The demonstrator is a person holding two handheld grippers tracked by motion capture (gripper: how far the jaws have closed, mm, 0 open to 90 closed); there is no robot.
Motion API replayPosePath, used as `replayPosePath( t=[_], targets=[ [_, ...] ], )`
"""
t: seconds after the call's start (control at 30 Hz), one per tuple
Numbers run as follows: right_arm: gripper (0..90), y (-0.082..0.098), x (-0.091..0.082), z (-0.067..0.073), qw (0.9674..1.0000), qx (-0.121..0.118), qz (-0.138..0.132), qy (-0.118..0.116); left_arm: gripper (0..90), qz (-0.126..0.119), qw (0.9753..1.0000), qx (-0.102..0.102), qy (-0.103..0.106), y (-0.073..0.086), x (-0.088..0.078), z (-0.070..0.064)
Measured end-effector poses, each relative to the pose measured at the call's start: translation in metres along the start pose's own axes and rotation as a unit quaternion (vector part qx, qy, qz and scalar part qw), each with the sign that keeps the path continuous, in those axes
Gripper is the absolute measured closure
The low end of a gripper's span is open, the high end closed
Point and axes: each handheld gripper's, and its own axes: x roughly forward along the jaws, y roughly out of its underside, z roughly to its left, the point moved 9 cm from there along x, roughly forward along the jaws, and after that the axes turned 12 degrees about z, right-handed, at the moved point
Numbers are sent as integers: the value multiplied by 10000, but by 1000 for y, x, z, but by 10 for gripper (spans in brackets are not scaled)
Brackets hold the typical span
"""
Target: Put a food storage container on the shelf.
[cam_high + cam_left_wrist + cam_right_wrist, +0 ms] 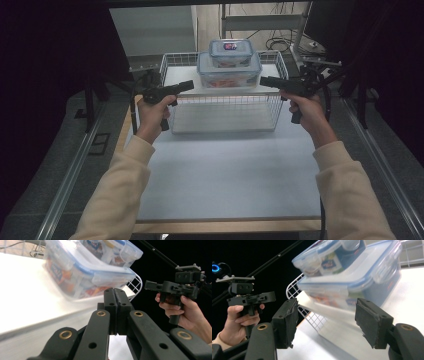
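Item: 2 stacked clip-lid boxes, small box (230,52) on large box (229,70), standing on the wire rack's (223,106) white upper shelf.
Left gripper (186,86): jaws shut, empty, flanking the stack.
Right gripper (265,81): jaws apart, empty (probably readied for the lid).
Obstruction: rack rim.
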Motion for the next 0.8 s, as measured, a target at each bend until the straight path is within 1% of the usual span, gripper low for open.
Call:
replayPosePath(
  t=[0.07, 0.13, 0.27, 0.33, 0.37, 0.43, 0.47, 0.5, 0.53, 0.6, 0.63, 0.67, 0.7, 0.73, 0.77, 0.8],
  targets=[
    [346, 9, -4, 1, 10000, -78, 5, 39, 890, -13, 10000, 25, 19, 9, -5, 0],
    [344, 18, -8, 2, 10000, -93, 23, 24, 888, -19, 10000, 79, 36, 21, -10, -1],
    [345, 41, -16, 4, 9998, -179, 5, 4, 877, 1, 10000, 65, 46, 44, -16, 0],
    [342, 58, -18, 4, 9998, -206, 41, 15, 855, 16, 10000, 94, -11, 57, -18, 2],
    [341, 63, -19, 4, 9998, -209, 44, 15, 831, 56, 9999, 124, -82, 67, -18, 3],
    [338, 80, -20, 2, 9998, -179, 76, 11, 732, 66, 9998, 108, -159, 81, -19, 4],
    [334, 88, -21, 1, 9997, -190, 114, 42, 662, 69, 9998, 99, -177, 87, -19, 5],
    [331, 94, -21, 0, 9997, -190, 139, 61, 582, 72, 9996, 79, -246, 95, -19, 7],
    [329, 103, -22, -2, 9995, -192, 191, 140, 512, 103, 9992, 119, -360, 102, -19, 9],
    [319, 117, -22, -5, 9992, -225, 249, 222, 416, 151, 9985, 180, -503, 114, -18, 11],
    [313, 124, -21, -7, 9990, -205, 288, 259, 390, 203, 9979, 244, -566, 122, -18, 12],
    [307, 134, -20, -9, 9988, -204, 345, 296, 369, 235, 9974, 284, -623, 127, -17, 14],
    [305, 140, -20, -11, 9985, -209, 381, 328, 355, 280, 9968, 319, -683, 134, -17, 15],
    [301, 148, -19, -12, 9982, -188, 438, 362, 343, 323, 9967, 312, -681, 143, -15, 17],
    [296, 158, -18, -15, 9977, -201, 511, 401, 335, 363, 9967, 298, -659, 148, -15, 19],
    [294, 164, -18, -16, 9974, -202, 548, 427, 325, 406, 9967, 247, -652, 154, -13, 20]
  ],
)
